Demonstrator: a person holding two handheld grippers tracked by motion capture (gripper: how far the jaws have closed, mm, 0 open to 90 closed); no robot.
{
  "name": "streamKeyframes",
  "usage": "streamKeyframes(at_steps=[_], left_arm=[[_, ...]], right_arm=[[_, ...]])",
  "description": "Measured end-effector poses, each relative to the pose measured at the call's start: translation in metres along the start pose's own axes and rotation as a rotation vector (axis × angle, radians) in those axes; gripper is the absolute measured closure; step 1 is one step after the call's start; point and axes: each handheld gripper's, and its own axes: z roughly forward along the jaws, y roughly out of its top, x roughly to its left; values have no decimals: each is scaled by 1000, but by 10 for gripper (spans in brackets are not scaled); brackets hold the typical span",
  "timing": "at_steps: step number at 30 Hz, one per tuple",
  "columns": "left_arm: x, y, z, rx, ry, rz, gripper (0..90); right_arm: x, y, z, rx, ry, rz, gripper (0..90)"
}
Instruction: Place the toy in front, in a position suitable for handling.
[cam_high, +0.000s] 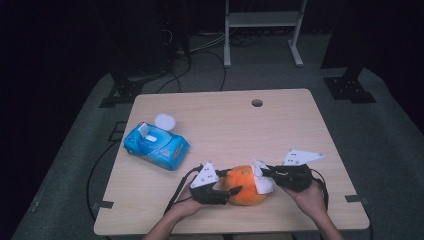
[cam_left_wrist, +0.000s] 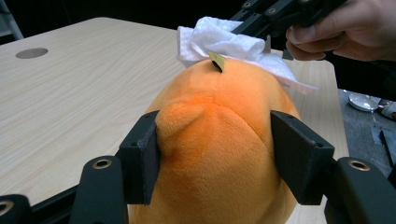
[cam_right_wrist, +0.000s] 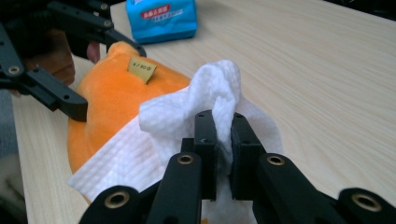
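Near edge of the bench (cam_high: 150, 220): orange plush toy (cam_high: 245, 186), braced so it stays put for wiping.
Your left tool (cam_high: 231, 192): half-wide, pads pressed into the toy's flanks.
Your right tool (cam_high: 264, 173): pinched tight on a white wipe (cam_high: 263, 181), laid on the toy's top.
Far left: blue wipe pack (cam_high: 156, 146), its flap up, with a white lid (cam_high: 165, 121) beyond it.

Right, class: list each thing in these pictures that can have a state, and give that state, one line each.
left gripper: shut on the orange plush toy
right gripper: shut on the white wipe
orange plush toy: resting on the table, held
white wipe: crumpled, against the toy
blue wipes pack: lid flipped open
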Motion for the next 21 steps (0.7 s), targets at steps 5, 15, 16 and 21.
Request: streamKeyframes(at_steps=[5, 15, 16, 21], left_arm=[[-5, 4, 6, -10, 18, -4, 365], [3, -2, 7, -37, -10, -37, 151], [3, -3, 8, -34, -16, -42, 151], [-2, -6, 11, -3, -59, -2, 192]], right_arm=[[24, 17, -3, -78, 64, -71, 830], [18, 9, -2, -26, 62, -61, 831], [16, 8, -2, -24, 64, -53, 831], [9, 4, -4, -18, 40, -36, 831]])
